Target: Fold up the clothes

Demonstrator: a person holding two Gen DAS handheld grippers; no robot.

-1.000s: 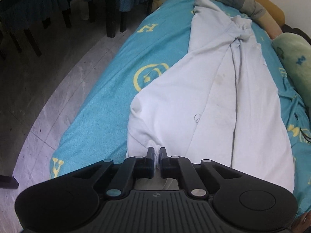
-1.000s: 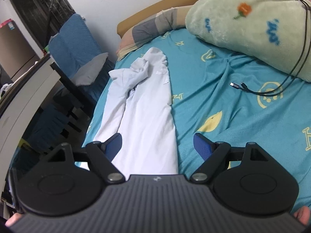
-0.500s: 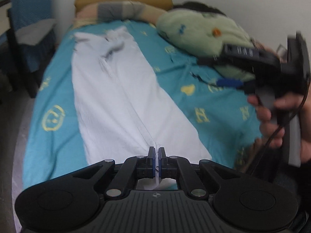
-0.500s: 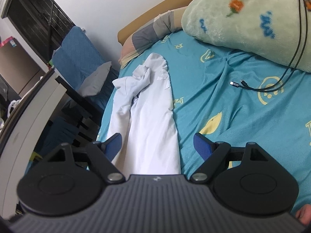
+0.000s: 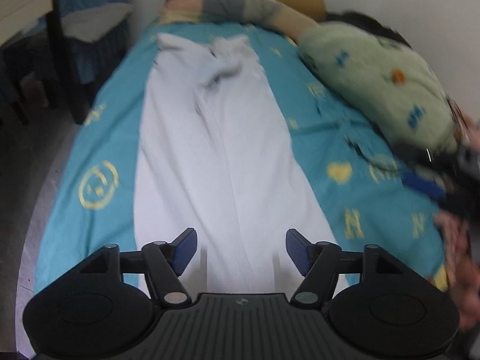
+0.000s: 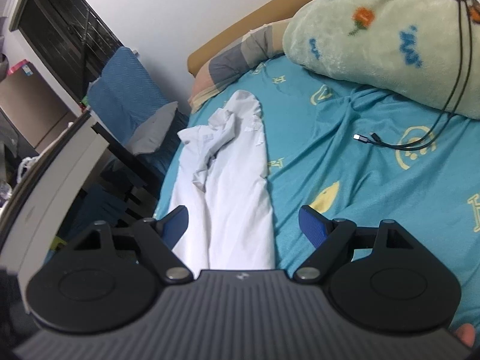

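Note:
A long white garment (image 5: 216, 156) lies lengthwise on the teal bedsheet (image 5: 90, 138), flat near me and bunched at its far end near the headboard. It also shows in the right wrist view (image 6: 237, 192). My left gripper (image 5: 241, 247) is open and empty above the garment's near edge. My right gripper (image 6: 243, 223) is open and empty over the near part of the garment, also above it. The right gripper (image 5: 426, 180) shows blurred at the right of the left wrist view.
A green plush blanket (image 6: 384, 36) lies on the right side of the bed. A black charging cable (image 6: 399, 141) lies on the sheet beside it. A striped pillow (image 5: 240, 9) lies at the headboard. Dark chairs (image 5: 36, 69) and a desk (image 6: 54, 180) stand left of the bed.
My left gripper has let go of the garment's near edge and opened wide. The garment now lies flat. The right gripper has tilted slightly and stays open.

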